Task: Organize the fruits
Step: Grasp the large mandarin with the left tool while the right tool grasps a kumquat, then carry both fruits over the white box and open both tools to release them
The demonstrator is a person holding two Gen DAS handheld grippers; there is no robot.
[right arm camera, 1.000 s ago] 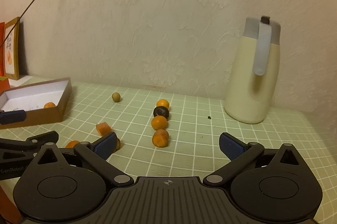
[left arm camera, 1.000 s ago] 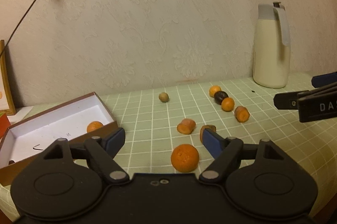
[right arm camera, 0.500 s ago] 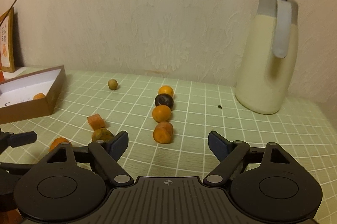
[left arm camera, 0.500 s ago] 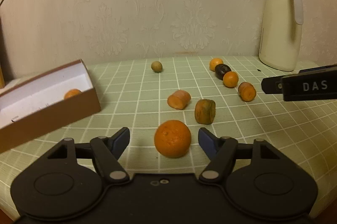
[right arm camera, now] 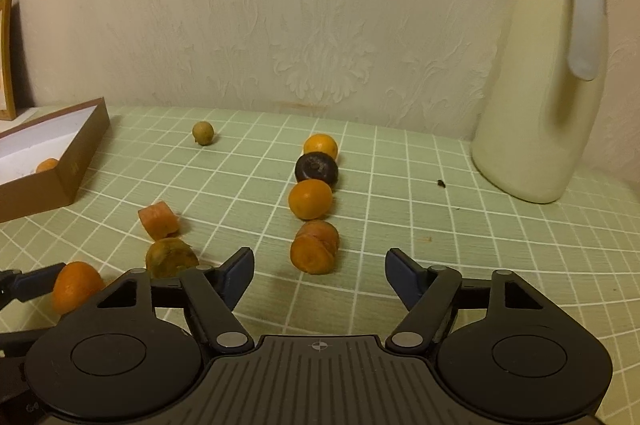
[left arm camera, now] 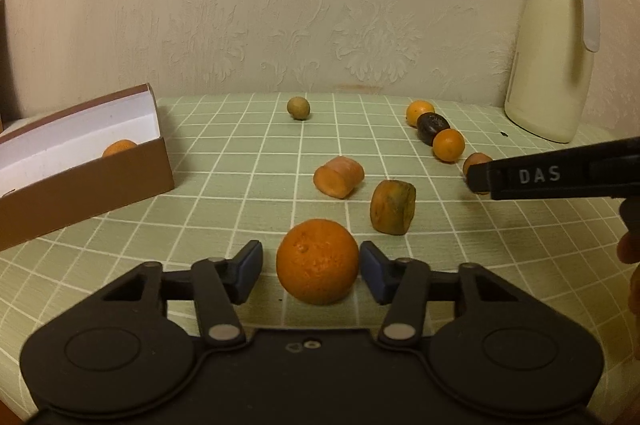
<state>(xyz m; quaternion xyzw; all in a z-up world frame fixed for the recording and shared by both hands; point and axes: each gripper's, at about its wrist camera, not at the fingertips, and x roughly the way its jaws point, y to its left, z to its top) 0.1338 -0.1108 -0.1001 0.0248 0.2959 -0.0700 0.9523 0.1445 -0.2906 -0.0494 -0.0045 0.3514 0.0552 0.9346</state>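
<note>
One orange piece already lies in the brown box (left arm camera: 92,181), while right of it the left gripper (left arm camera: 312,265) closes around, seemingly not yet touching, the big orange (left arm camera: 317,267); right gripper (right arm camera: 320,271) narrows, empty, before a carrot chunk (right arm camera: 314,252).

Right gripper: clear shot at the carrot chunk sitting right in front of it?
Probably yes. The carrot chunk lies just ahead of the right gripper, roughly centred on the gap; its jaws are closing but nothing is between them yet. The small orange behind it sits close.
</note>
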